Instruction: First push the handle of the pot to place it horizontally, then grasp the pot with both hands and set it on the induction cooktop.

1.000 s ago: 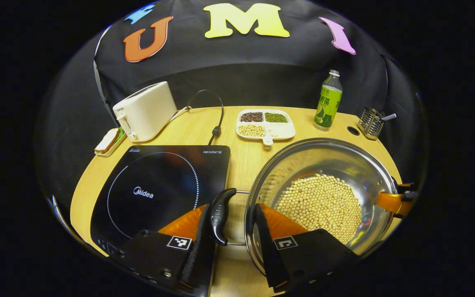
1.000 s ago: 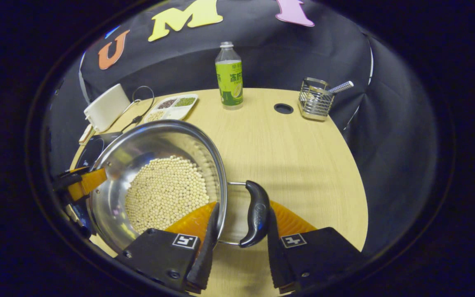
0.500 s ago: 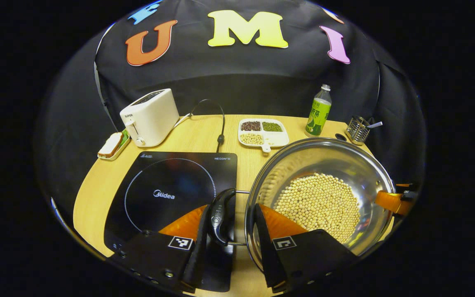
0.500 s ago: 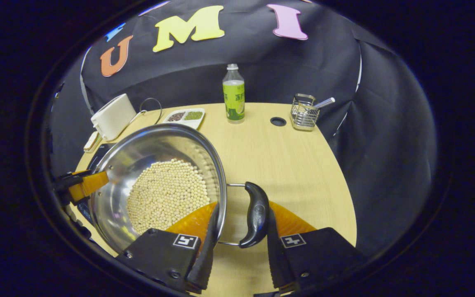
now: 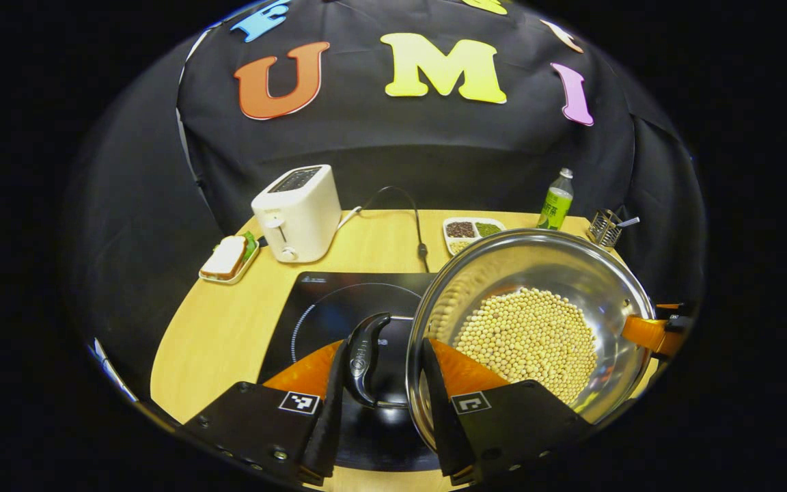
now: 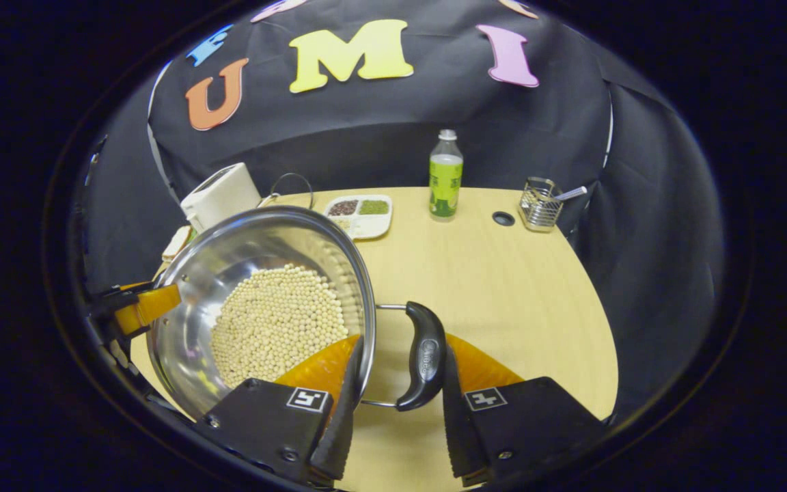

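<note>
We hold the pot (image 5: 530, 335) above the induction cooktop (image 5: 339, 314): left tool (image 5: 380, 383) and right tool (image 6: 397, 383) each clamp rim and handle.

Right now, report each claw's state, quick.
Left claw: shut on the pot's left handle.
Right claw: shut on the pot's right handle.

Left tool (image 5: 380, 383) and right tool (image 6: 397, 386) each apparently clamped, fingers forward.
</note>
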`<state>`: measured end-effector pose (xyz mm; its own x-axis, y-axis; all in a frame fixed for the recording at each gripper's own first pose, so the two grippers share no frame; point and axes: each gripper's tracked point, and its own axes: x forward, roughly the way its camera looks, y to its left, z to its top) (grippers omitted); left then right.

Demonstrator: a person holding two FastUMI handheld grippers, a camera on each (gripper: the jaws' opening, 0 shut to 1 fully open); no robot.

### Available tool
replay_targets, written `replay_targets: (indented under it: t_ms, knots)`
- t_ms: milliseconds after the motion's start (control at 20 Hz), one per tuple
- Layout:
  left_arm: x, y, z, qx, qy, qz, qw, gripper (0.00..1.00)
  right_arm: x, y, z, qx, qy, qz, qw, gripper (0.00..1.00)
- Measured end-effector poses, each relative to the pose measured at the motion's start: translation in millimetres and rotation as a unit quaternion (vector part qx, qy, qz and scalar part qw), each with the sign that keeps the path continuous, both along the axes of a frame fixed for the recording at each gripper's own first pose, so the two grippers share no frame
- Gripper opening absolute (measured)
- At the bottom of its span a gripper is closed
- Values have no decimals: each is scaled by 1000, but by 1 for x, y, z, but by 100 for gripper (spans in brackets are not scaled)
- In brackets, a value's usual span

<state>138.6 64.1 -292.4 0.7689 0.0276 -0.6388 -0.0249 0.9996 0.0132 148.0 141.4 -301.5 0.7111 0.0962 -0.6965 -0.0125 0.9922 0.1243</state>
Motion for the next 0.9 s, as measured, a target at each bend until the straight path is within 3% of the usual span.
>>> replay_targets:
  t_ms: [400,900]
  knots:
    - [5,73,-9,14,13,10,1000,55,8,74,-11,12,20,10,1000,56]
    - [31,132,-29,22,33,13,999,55,36,135,-27,14,42,11,999,56]
